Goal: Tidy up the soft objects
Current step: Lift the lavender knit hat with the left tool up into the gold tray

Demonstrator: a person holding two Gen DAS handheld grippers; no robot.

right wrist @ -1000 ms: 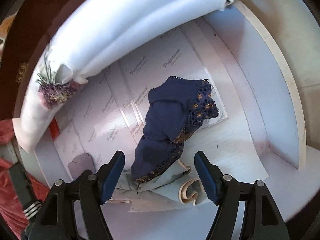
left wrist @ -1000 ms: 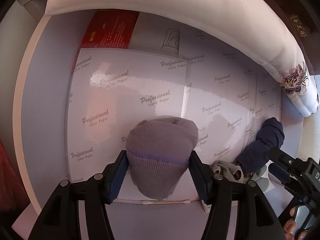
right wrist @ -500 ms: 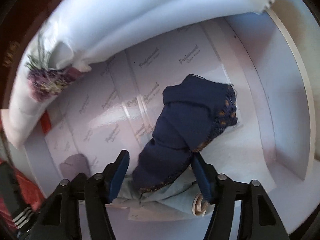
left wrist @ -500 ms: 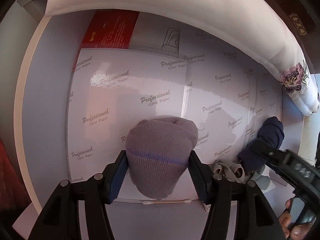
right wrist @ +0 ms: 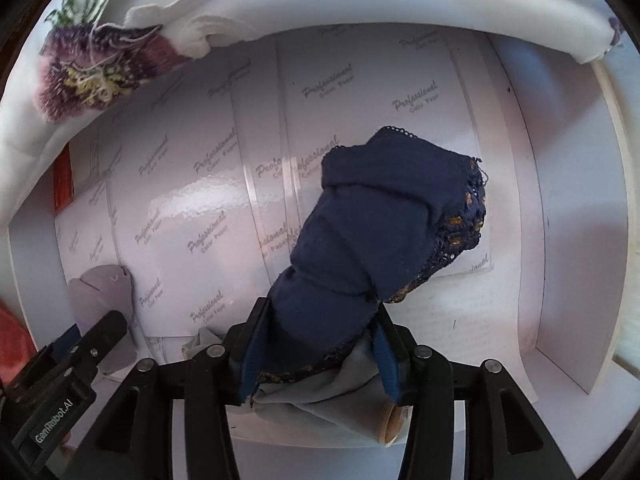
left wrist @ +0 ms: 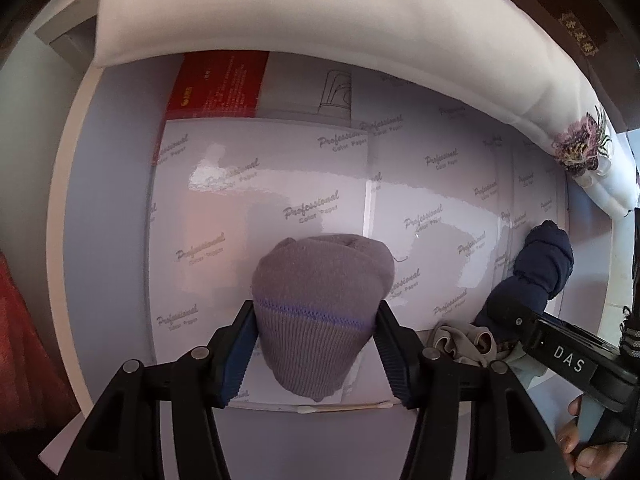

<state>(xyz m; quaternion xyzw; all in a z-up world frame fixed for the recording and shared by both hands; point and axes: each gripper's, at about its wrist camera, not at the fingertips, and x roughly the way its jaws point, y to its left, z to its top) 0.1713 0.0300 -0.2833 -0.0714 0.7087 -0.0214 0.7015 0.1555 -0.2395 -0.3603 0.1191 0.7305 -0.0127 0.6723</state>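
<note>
A grey-purple knit piece (left wrist: 320, 280) with a blue stitched line lies on the printed sheets. My left gripper (left wrist: 314, 320) points down over it. Its jaws are closing, and both pads touch the ribbed sides. A bunched navy lace-trimmed garment (right wrist: 380, 220) sits between the pads of my right gripper (right wrist: 320, 320), which is shut on it along with a pale grey-blue cloth (right wrist: 332, 396) underneath. The left wrist view shows the navy garment (left wrist: 544, 264) at the right, with the right gripper's body and a hand (left wrist: 592, 444) beside it.
Everything lies in a white box (right wrist: 576, 240) lined with glossy sheets printed "Professional Color Paper". A white cloth (left wrist: 320, 20) with an embroidered purple flower (left wrist: 580, 148) drapes over the far rim. A red pack (left wrist: 216, 84) lies at the back left and a cotton swab (left wrist: 344, 408) near the front.
The right gripper's jaws came together on the navy garment and the pale cloth, and it rolled and shifted. The left gripper's pads drew in slightly on the knit piece.
</note>
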